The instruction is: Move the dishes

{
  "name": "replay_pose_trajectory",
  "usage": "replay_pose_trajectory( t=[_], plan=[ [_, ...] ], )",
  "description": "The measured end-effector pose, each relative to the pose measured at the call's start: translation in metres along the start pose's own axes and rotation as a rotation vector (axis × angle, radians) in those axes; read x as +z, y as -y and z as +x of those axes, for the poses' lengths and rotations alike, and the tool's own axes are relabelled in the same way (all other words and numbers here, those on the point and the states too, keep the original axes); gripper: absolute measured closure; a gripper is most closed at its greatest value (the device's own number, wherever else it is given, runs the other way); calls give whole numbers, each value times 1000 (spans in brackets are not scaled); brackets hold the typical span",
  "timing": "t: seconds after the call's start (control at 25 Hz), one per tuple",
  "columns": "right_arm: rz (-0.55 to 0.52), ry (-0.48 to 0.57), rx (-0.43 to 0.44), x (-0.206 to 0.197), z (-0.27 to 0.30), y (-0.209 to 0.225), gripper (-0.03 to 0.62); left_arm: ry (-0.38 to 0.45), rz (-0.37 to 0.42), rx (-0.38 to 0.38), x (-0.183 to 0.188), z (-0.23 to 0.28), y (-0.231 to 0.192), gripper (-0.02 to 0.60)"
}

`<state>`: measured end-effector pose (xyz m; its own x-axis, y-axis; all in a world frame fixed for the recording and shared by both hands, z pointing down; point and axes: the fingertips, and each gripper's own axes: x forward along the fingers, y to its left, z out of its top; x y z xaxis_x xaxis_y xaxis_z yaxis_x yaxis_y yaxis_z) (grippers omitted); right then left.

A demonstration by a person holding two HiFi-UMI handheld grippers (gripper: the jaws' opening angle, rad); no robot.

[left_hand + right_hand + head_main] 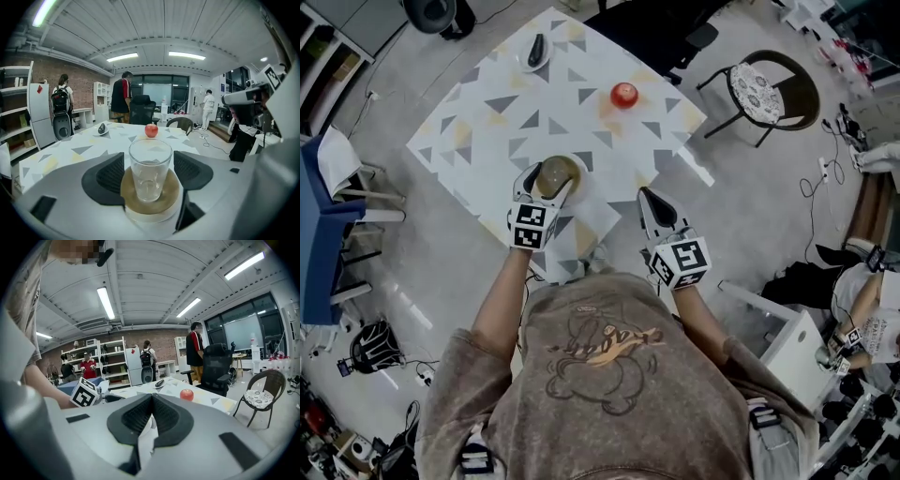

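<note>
A clear empty glass [150, 164] stands on a round brown coaster [149, 200] near the front edge of the table [497, 131]. My left gripper [150, 172] is open, one black pad on each side of the glass, and neither pad visibly presses on it. In the head view the left gripper [550, 180] reaches over the coaster [565, 169]. My right gripper [648, 197] is shut with nothing in it, to the right of the glass by the table's front corner. In its own view the right gripper [151, 401] shows its jaws meeting.
A red apple [624, 95] lies further back on the triangle-patterned cloth, and a small white dish [536, 52] with a dark item sits at the far corner. A round-seat chair [766, 92] stands to the right. People stand at the room's far end.
</note>
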<state>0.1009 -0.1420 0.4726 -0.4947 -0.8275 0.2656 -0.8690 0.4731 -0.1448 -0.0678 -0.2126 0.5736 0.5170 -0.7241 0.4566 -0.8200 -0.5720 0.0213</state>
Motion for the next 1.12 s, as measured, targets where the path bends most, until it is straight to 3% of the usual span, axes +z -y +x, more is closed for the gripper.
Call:
replay_pose_trajectory(
  t=[0.8, 1.12],
  plan=[
    [11, -20, -19, -2, 12, 2, 589, -11, 47, -45, 0, 12, 3, 293],
    [11, -17, -4, -3, 21, -5, 589, 79, 66, -45, 40, -8, 1, 293]
  ],
)
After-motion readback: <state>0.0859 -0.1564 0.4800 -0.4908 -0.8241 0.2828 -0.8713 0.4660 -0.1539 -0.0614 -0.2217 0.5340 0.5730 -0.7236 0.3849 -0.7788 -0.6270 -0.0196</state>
